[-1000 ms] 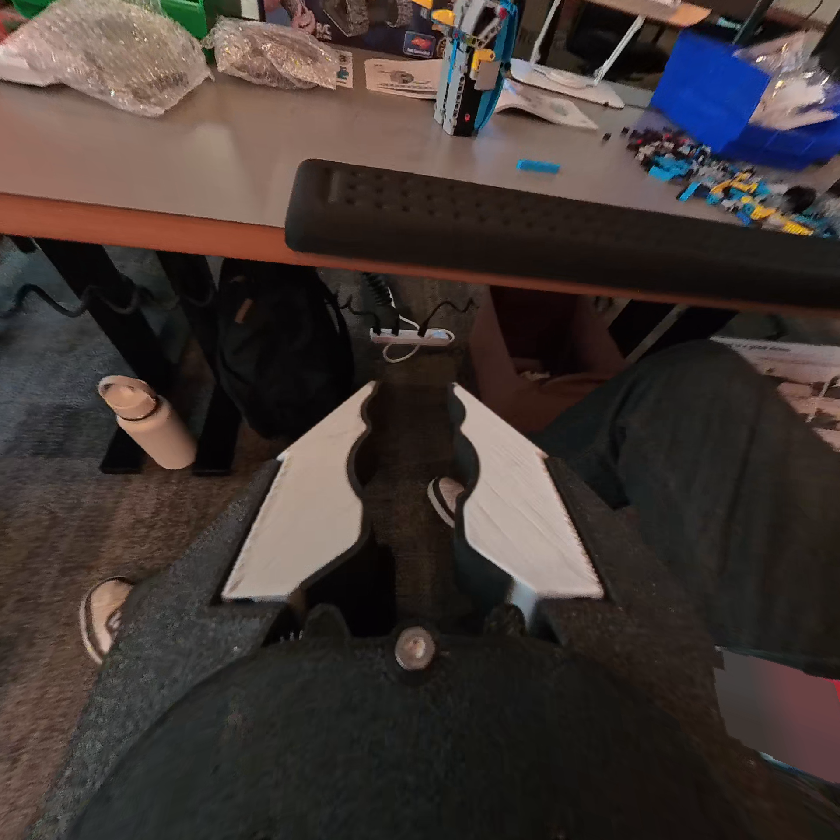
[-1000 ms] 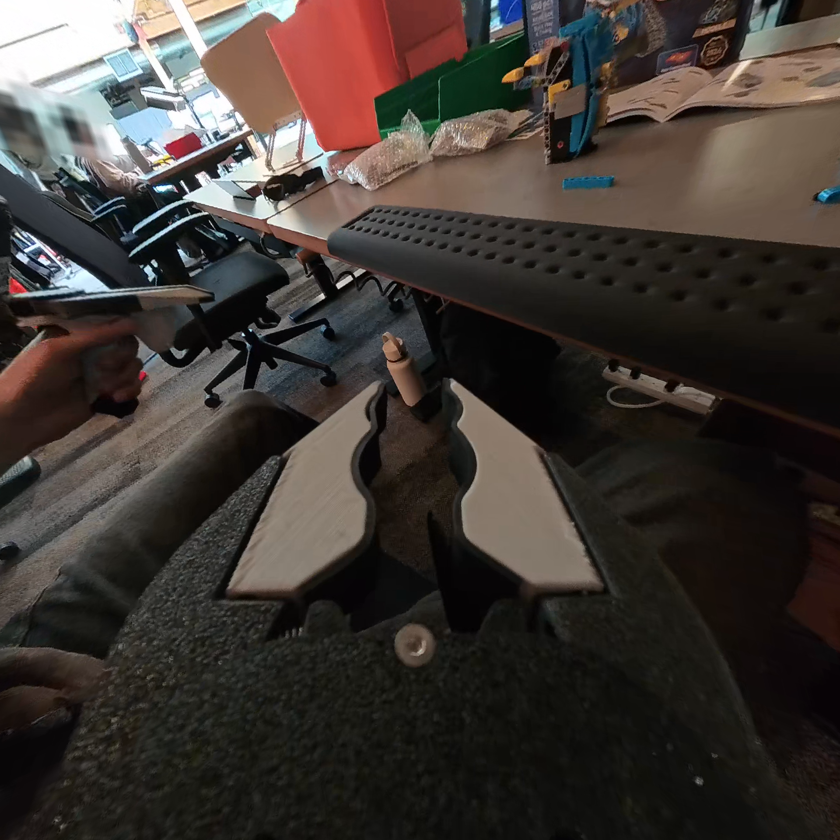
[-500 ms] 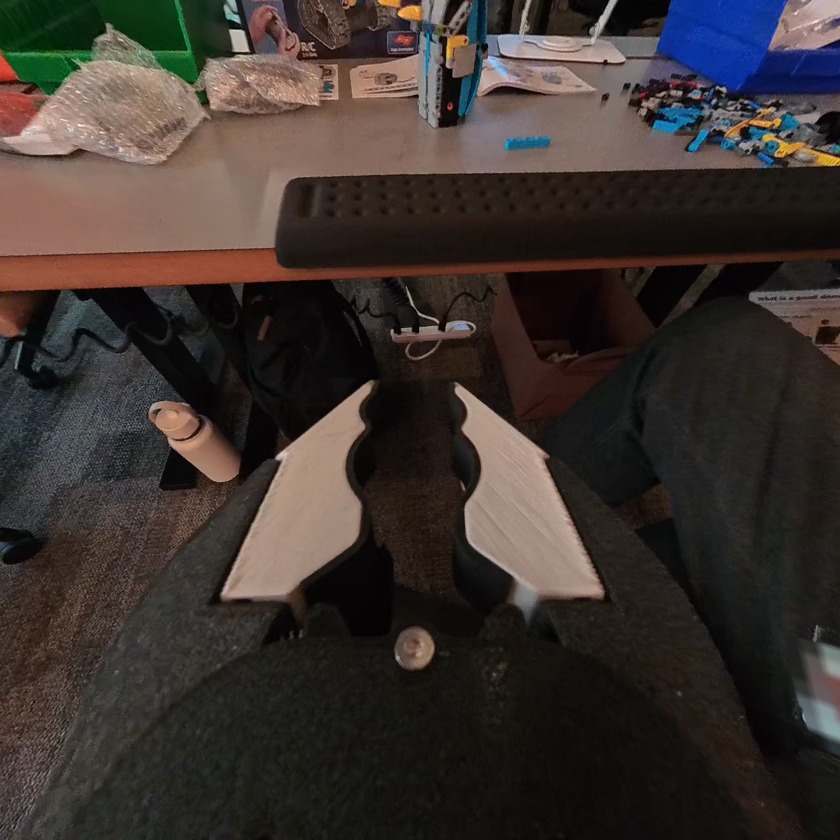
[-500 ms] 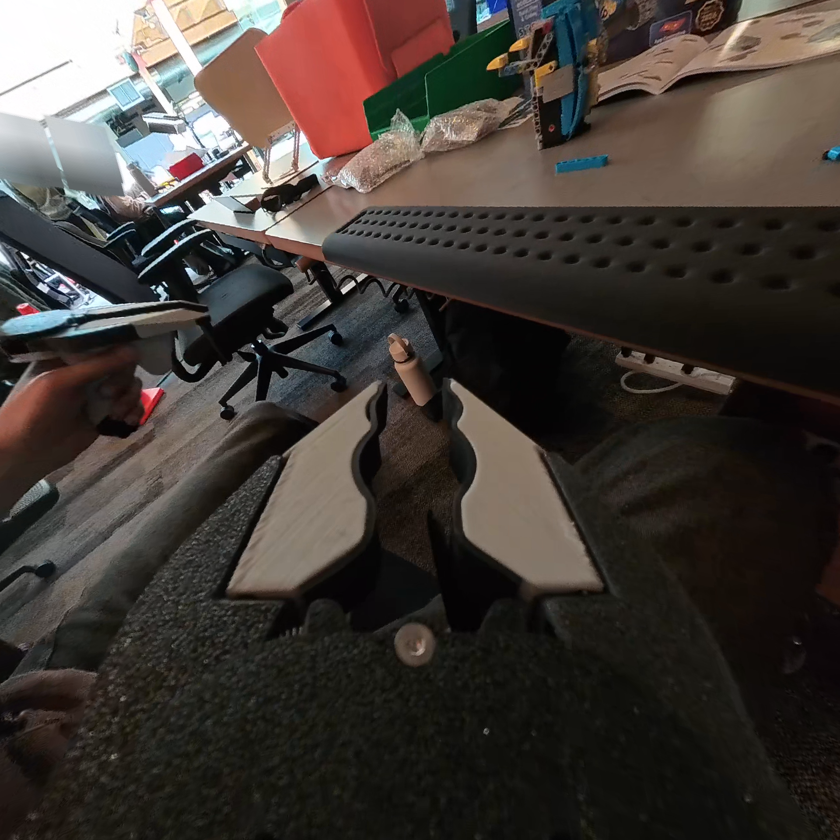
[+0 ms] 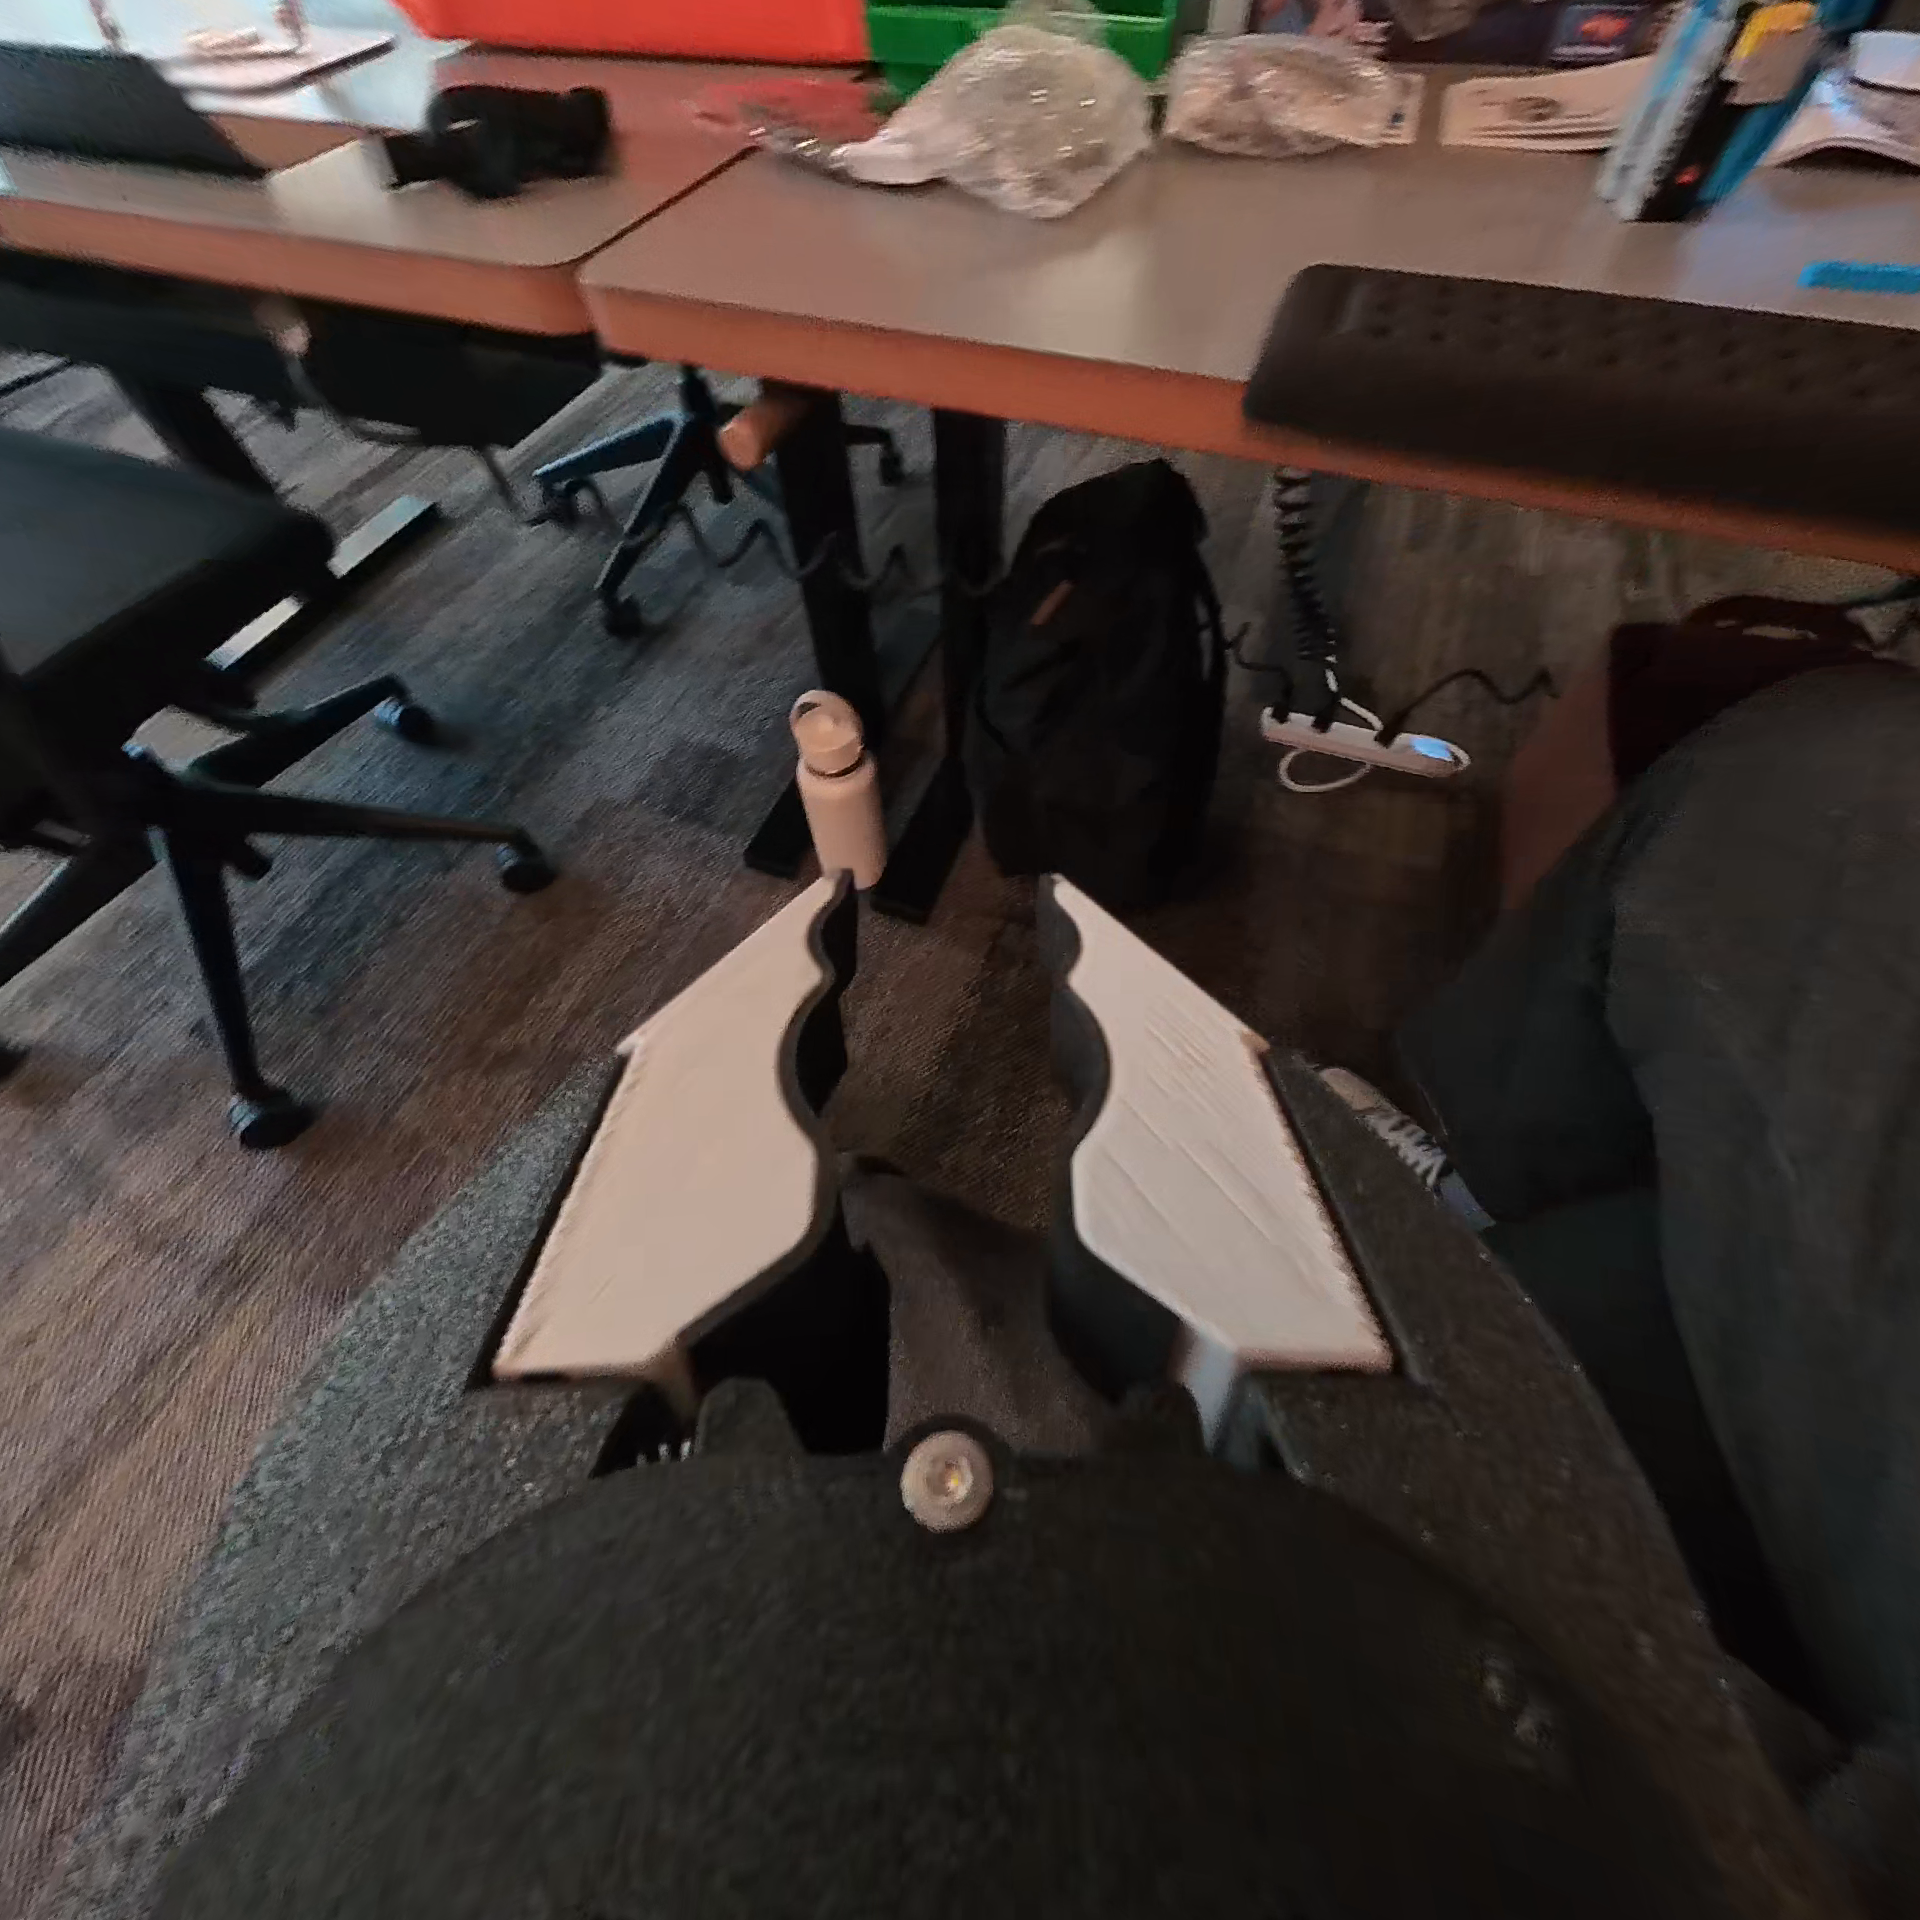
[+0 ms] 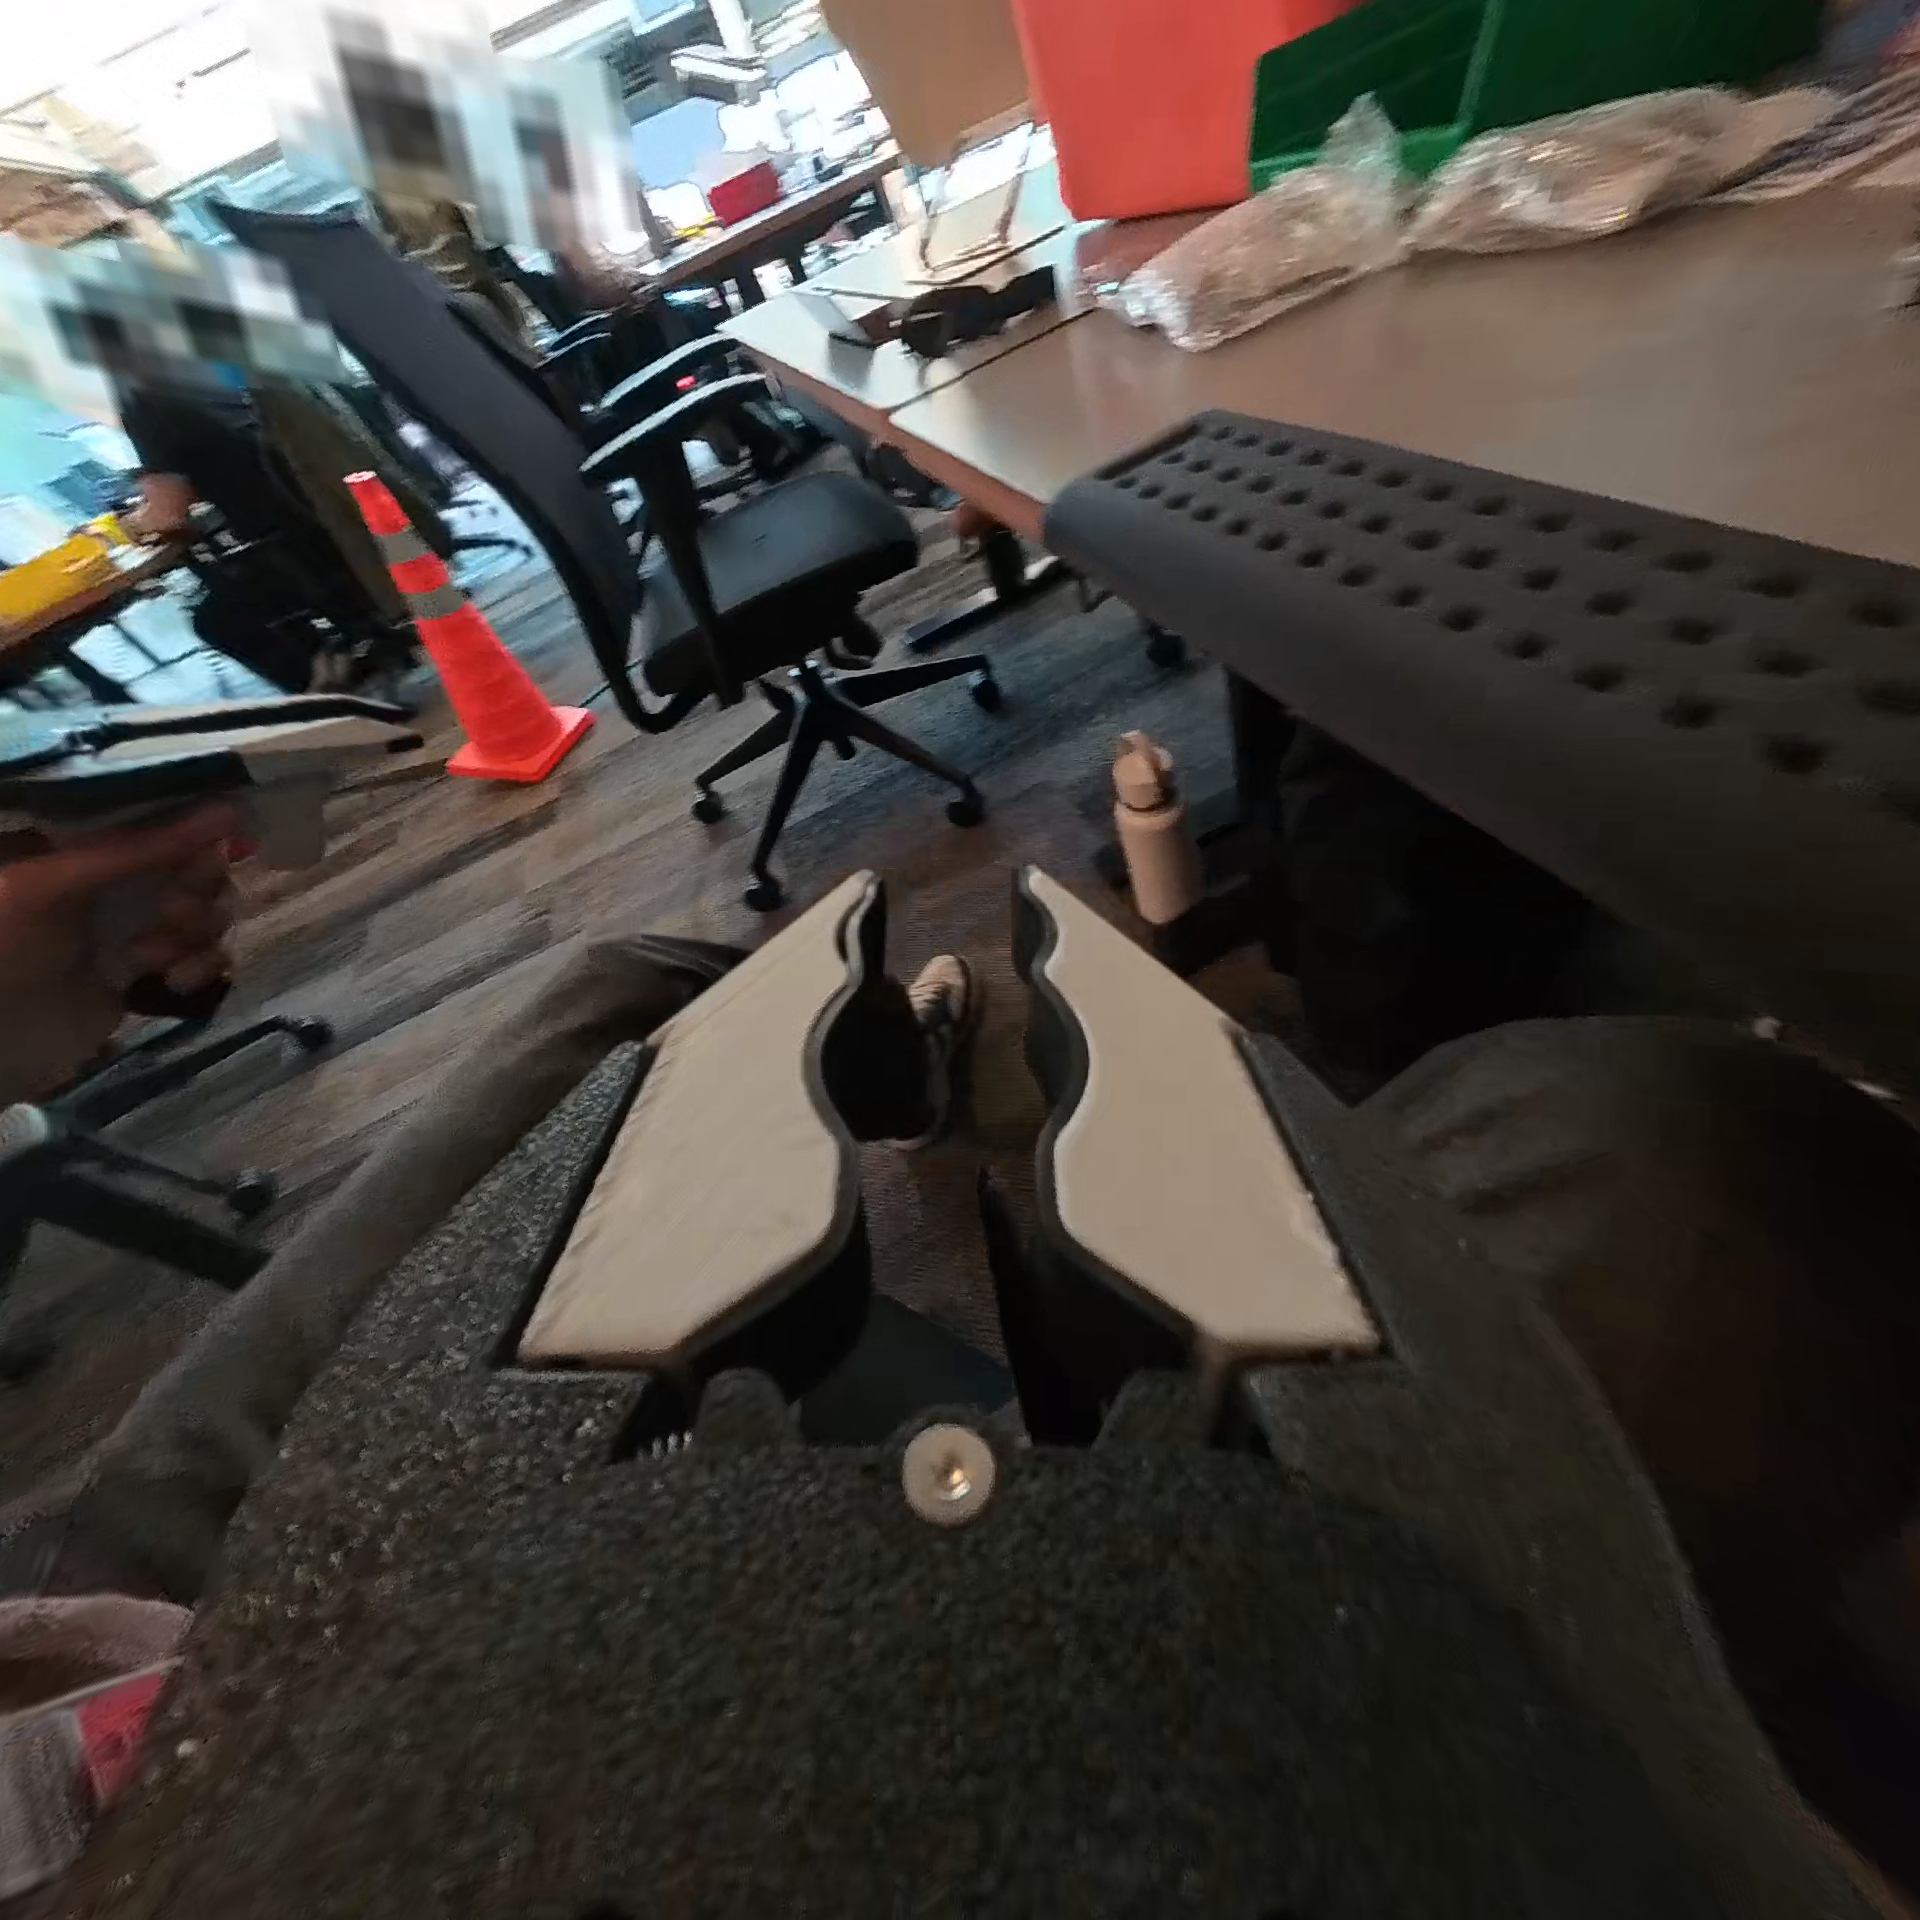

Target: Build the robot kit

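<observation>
left gripper (image 5: 945,894): jaws stand wide apart and hold nothing; it hangs in the air below the table edge and points down at the carpet. it shows also in the right wrist view at 9 o'clock (image 6: 343,727), in a hand (image 6: 104,925), seen from the side.
right gripper (image 6: 948,894): jaws are apart, a bit narrower than the left one, and empty; it is over the person's lap.
bottle (image 5: 837,795): pale, upright on the carpet, just beyond the tip of the left finger (image 5: 696,1153), beside the black table leg (image 5: 831,623). in the right view it stands at 1 o'clock of the tips (image 6: 1151,831).
backpack (image 5: 1101,686): black, under the table, at 1 o'clock of the left gripper, near the bottle.
power strip (image 5: 1361,743): white, on the floor at 2 o'clock, with dark plugs in it.
wrist rest (image 5: 1590,374): black, with holes, lies along the table edge at 1 o'clock; in the right view it is at 2 o'clock (image 6: 1507,634).
table (image 5: 1039,312): grey top with orange-brown edge; clear bags (image 5: 1008,114) lie on it at 12 o'clock.
chair (image 6: 727,561): black office chair on wheels, at 11 o'clock in the right view.
cone (image 6: 468,655): orange, on the floor at 10 o'clock, left of the chair.
shoe (image 6: 940,1003): seen between the right fingers, on the carpet.
legs (image 5: 1714,1091): dark trousers, at 3 o'clock of the left gripper.
</observation>
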A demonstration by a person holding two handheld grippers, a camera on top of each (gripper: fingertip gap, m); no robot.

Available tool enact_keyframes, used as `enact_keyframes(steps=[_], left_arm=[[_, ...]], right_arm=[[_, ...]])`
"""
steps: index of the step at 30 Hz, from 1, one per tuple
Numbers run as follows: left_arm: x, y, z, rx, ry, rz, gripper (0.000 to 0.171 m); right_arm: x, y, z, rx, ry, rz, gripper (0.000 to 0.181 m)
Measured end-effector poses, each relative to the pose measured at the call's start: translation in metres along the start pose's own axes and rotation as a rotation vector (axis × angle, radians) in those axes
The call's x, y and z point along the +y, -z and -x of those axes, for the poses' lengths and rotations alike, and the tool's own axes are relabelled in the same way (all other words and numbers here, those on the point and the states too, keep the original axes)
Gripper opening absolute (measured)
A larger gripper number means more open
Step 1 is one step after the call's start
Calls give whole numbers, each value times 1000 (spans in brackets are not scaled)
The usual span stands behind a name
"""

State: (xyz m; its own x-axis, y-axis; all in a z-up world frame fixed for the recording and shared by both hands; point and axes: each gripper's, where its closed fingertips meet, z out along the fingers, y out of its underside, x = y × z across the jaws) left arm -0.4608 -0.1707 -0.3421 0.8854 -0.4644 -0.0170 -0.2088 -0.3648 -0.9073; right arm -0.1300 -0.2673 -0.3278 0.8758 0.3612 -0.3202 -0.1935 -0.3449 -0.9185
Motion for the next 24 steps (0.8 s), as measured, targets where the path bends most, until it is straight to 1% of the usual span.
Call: enact_keyframes(steps=[3, 5, 8, 11, 13, 16, 20, 24], left_arm=[[11, 22, 19, -50, 55, 7, 34], [18, 38, 33, -98, 79, 5, 34], [33, 64, 54, -182, 100, 16, 34], [47, 89, 71, -252, 134, 20, 34], [54, 103, 82, -298, 159, 16, 34], [66, 124, 99, -377, 199, 18, 34], [83, 158, 112, -447, 301, 3, 34], [107, 209, 117, -550, 367, 1, 34]], right_arm=[[-1, -39, 20, -103, -4, 32, 23], [5, -60, 34, -158, -5, 76, 23], [14, -84, 60, -234, 42, 130, 24], [13, -104, 88, -305, 116, 136, 24], [19, -120, 106, -349, 129, 156, 23], [38, -147, 140, -454, 161, 235, 23], [47, -179, 194, -576, 280, 248, 23], [62, -192, 248, -706, 269, 283, 23]])
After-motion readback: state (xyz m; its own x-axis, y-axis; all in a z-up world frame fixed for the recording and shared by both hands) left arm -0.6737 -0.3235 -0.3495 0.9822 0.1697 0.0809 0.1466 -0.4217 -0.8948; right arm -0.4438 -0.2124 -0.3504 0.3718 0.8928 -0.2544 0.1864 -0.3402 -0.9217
